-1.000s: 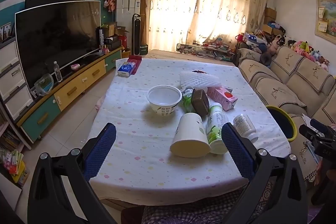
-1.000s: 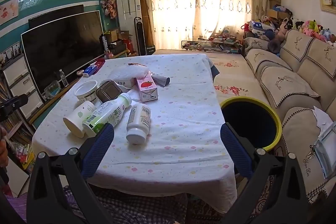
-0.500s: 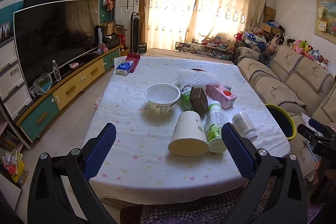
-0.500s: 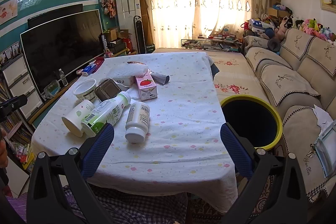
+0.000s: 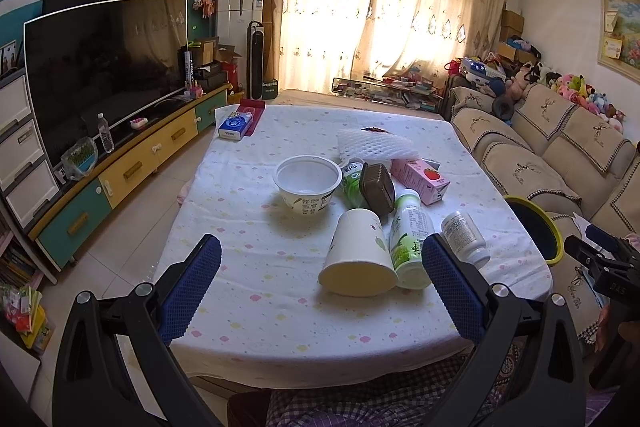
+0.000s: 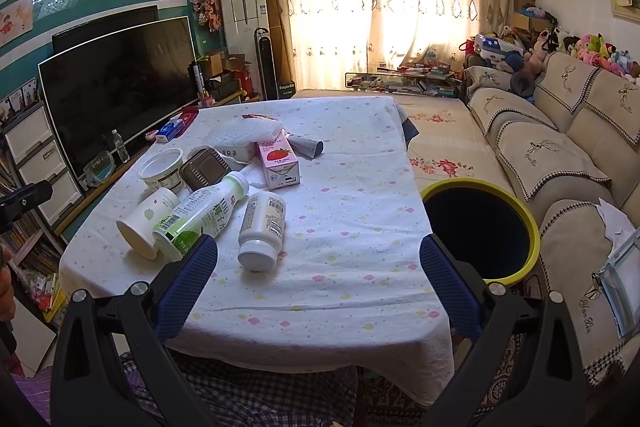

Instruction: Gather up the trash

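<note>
Counter (image 6: 352, 227) clutter: upright bowl (image 5: 306, 183) looks empty, paper cup (image 5: 358, 259) tipped over, bin (image 6: 480, 231) dark inside, both tongs (image 5: 320, 279) (image 6: 318, 277) spread, holding nothing.

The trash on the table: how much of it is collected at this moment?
None looks collected. The paper cup, green bottle, white pill bottle, pink carton and bowl all lie on the table. Both the left gripper and right gripper are open and empty. The yellow-rimmed bin shows only darkness inside.
</note>
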The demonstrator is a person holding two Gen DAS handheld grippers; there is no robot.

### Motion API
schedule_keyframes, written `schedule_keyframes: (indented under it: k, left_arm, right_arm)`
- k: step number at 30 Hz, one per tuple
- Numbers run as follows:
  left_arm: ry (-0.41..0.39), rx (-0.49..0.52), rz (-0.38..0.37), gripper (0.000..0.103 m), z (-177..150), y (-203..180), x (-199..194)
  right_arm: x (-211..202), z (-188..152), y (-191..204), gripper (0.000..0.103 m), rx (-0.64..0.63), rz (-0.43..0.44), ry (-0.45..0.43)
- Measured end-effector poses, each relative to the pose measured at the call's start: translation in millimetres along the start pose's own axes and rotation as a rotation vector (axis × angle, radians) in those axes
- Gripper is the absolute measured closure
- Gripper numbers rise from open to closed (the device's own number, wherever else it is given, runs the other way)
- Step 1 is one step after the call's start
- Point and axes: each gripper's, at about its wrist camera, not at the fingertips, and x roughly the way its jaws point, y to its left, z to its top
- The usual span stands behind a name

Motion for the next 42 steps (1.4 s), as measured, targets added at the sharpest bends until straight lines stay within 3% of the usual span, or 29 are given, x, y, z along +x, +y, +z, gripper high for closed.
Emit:
schedule_keyframes:
  k: [42]
  left_arm:
    - [0.03,0.001,-0.009,0.004,-2.7,0.6,9.7]
  right_arm:
    - [7.2,-3.6,-3.9,0.007,0.011,-0.003,0.013]
